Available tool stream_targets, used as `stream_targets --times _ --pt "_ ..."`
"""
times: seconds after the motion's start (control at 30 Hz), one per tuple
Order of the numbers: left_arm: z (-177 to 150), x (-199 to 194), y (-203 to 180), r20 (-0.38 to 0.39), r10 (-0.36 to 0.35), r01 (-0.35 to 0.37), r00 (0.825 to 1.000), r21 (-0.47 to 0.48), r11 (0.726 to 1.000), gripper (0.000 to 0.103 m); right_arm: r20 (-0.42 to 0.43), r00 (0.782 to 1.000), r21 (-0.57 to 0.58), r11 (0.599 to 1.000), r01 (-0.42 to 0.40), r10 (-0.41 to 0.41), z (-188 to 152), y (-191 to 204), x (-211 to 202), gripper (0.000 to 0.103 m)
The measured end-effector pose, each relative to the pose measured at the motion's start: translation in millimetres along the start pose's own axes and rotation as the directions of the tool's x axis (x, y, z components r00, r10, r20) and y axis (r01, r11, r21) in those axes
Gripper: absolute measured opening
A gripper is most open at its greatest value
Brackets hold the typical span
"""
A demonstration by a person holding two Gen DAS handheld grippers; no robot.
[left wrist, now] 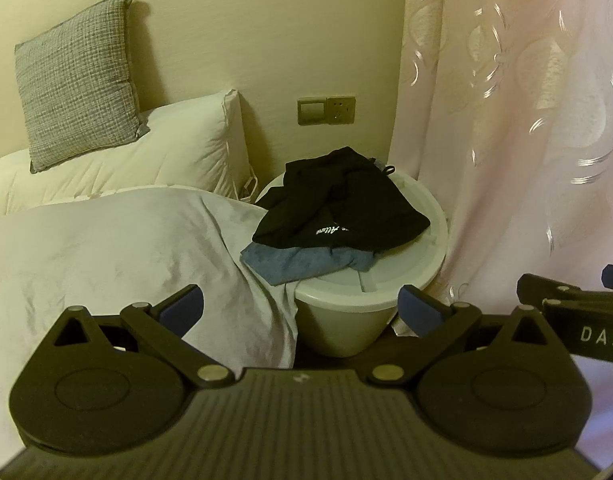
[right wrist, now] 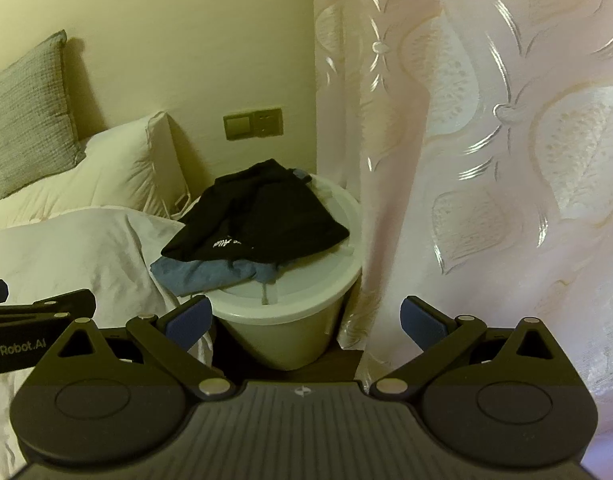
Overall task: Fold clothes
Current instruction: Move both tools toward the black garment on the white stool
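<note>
Left claw: blue-padded fingers spread wide apart, holding nothing. Right claw: fingers likewise spread apart, holding nothing. Both claws are apart from the clothes. A crumpled black garment with white lettering lies on a crumpled blue garment; both rest on the lid of a round white plastic bin, between the bed with a white duvet and the pink patterned curtain.

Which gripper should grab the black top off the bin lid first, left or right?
Left, marginally. In the left wrist view the black garment sits centred ahead of the open left gripper; the right gripper, also open, has it off to its left, with the curtain crowding it.
</note>
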State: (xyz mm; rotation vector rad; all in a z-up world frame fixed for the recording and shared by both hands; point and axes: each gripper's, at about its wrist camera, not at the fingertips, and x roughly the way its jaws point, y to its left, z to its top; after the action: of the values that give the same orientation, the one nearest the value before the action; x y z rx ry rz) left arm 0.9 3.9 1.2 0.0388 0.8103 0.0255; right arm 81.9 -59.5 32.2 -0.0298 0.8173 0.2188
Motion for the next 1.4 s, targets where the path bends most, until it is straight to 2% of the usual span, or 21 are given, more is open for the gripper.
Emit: stream_targets --times 0.1,0.13,0.2,0.33,0.6,0.9,1.4 --pt "0.8 0.0 2.2 0.005 -0.001 0.001 1.000 -0.001 1.000 0.102 -0.003 1.000 -0.005 1.000 -0.008 0.008 -0.4 -0.5 0.3 0.103" --pt "1.0 -0.1 2.9 0.007 -0.002 0.002 1.000 -0.002 1.000 0.102 -0.031 1.000 -0.002 1.000 -0.005 0.005 2.7 -0.2 7.8 0.103" --pt "1.5 -0.1 4.3 0.011 -0.002 0.002 1.000 -0.003 1.000 0.102 -0.023 0.999 0.010 0.999 -0.034 0.034 2.9 -5.8 8.1 0.103" --pt "2.2 2.0 11.9 0.012 0.000 0.000 1.000 -0.005 1.000 0.102 -0.011 1.000 -0.012 1.000 -0.001 0.001 1.3 13.3 5.6 0.103" --pt "3.4 10.0 29.7 0.005 -0.007 0.007 1.000 0.003 1.000 0.102 0.002 1.000 -0.009 1.000 0.004 -0.004 -4.1 34.7 12.9 0.103" --pt "7.7 23.6 54.4 -0.031 -0.029 0.029 0.999 0.004 1.000 0.102 -0.012 1.000 -0.009 1.000 0.003 -0.004 5.9 47.8 27.7 0.103" --pt "13.6 39.2 82.1 -0.064 0.026 -0.026 0.998 -0.002 1.000 0.102 -0.055 0.998 -0.024 0.999 -0.024 0.022 17.8 78.4 62.7 0.103"
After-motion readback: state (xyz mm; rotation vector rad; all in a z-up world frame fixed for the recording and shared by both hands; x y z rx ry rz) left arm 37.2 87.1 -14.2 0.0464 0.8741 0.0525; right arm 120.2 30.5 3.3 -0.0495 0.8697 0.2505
